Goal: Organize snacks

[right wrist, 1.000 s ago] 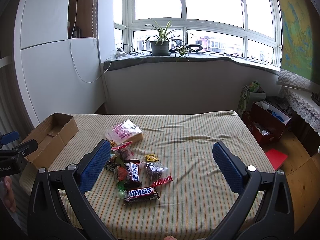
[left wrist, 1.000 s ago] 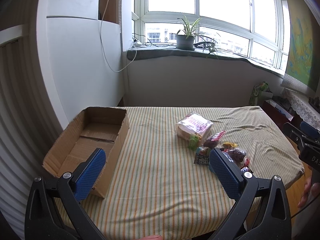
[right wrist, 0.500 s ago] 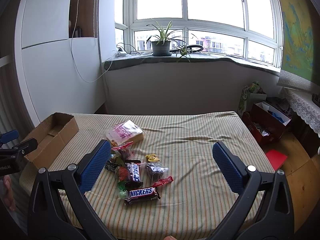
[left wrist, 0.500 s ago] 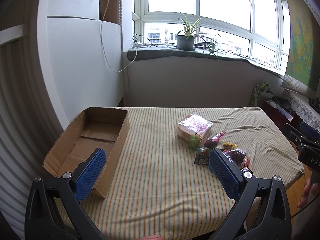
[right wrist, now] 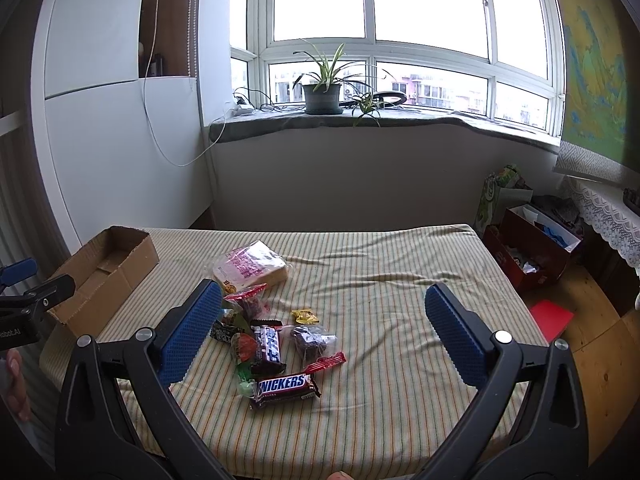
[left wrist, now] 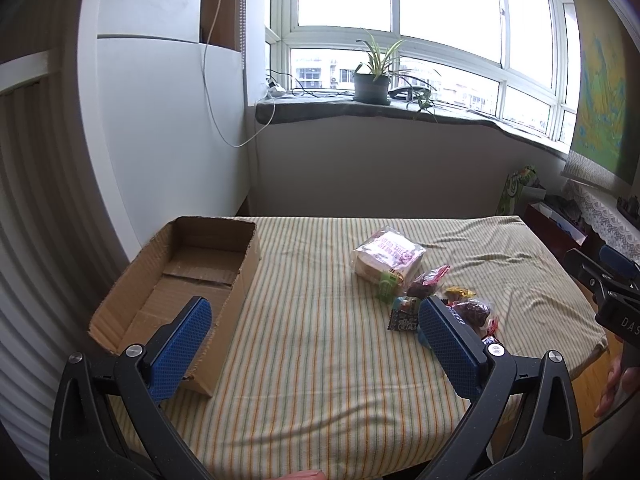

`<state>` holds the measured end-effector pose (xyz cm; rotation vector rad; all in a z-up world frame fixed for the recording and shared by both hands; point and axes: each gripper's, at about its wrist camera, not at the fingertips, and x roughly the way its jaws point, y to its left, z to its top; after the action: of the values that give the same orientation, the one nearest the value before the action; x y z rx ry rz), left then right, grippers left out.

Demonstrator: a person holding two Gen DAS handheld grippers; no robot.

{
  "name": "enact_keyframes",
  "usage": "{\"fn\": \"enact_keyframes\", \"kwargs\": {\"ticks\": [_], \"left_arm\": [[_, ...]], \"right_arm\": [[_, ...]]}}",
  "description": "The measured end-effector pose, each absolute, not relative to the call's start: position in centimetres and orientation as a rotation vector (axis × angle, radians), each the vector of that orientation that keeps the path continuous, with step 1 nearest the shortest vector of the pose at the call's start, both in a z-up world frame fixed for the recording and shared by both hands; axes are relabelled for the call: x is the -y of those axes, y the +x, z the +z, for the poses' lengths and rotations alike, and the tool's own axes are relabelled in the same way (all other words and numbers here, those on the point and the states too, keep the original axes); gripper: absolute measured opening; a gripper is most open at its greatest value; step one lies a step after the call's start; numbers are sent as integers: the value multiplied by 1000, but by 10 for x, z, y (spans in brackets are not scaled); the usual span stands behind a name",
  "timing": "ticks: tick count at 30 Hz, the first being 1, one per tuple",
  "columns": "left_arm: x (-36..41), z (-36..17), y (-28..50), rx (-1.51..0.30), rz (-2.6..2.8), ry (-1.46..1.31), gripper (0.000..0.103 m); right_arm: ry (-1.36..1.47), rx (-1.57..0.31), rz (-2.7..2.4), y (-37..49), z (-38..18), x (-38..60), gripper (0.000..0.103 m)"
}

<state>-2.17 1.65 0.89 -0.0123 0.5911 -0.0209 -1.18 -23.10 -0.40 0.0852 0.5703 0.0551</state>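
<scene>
1. Hovering above the near edge of the striped green-and-yellow cloth-covered table (right wrist: 400,280), both tools are spread wide and hold nothing: the left gripper (left wrist: 312,326) has its blue pads far apart, and the right gripper (right wrist: 322,316) likewise.
2. The snacks lie loose in a cluster on the cloth: a brown Snickers bar (right wrist: 286,387) nearest, a dark blue-labelled chocolate bar (right wrist: 269,345) behind it, a clear bag of dark sweets (right wrist: 312,341), a small yellow wrapped sweet (right wrist: 305,316) and a large clear bag of sliced bread with pink print (right wrist: 250,267) at the back.
3. The open brown cardboard box (left wrist: 180,280) sits at the table's left side, well apart from the pile, and seems to hold nothing so far.
4. By my reading the step in hand is the first pick, and no snack is boxed yet.
5. To do it well, I would take the Snickers bar with the right gripper, since it lies nearest and a little apart from the heap.
6. Come down with the pads either side of its narrow width, so they close on the bar and not on loose wrapper or cloth.
7. Against the frames of a second and half a second ago, almost nothing differs: both grippers remain open at nearly the same pose, and box and snacks lie where they were.
</scene>
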Motion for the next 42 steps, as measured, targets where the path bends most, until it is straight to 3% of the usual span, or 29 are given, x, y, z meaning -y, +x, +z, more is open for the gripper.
{"fn": "enact_keyframes", "kwargs": {"ticks": [7, 11, 17, 22, 28, 36, 42], "left_arm": [[-15, 9, -23, -589, -23, -11, 103], [-13, -3, -20, -604, -29, -15, 103], [-10, -83, -12, -752, -38, -21, 103], [-11, -146, -18, -891, -27, -10, 103], [-14, -145, -20, -849, -55, -22, 103], [-25, -154, -33, -695, -119, -37, 103], [-24, -147, -21, -696, -147, -39, 103]], "right_arm": [[87, -577, 52, -15, -9, 235, 103], [82, -650, 40, -17, -40, 239, 103], [88, -850, 23, -35, -122, 245, 103], [112, -893, 12, -41, -144, 250, 103], [132, -906, 44, -34, -159, 249, 103], [32, -746, 103, -42, -169, 243, 103], [21, -763, 155, -13, -167, 230, 103]]}}
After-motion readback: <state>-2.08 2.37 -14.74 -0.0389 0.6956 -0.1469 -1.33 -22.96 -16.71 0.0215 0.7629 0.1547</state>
